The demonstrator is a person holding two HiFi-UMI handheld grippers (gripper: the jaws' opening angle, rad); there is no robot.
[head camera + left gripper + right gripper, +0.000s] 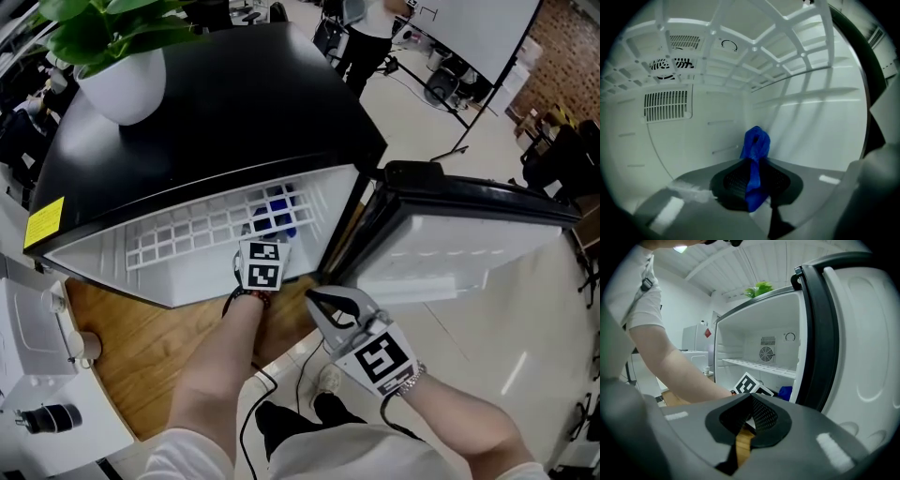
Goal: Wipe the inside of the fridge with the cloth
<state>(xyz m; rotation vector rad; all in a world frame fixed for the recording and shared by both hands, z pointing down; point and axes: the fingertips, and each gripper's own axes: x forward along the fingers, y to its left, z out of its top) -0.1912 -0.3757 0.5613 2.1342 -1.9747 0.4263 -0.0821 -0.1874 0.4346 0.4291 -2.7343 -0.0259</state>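
From the head view, my left gripper (267, 242) reaches into the open fridge (216, 122) with the blue cloth (278, 214) at its tip, and my right gripper (319, 300) hangs outside by the door (469, 244). In the left gripper view my jaws pinch narrowly on the bunched cloth, facing the fridge's back corner. In the right gripper view the jaws are pressed together on nothing.

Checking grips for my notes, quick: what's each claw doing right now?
Left claw: closed on the crumpled blue fabric cloth.
Right claw: closed, holding nothing.
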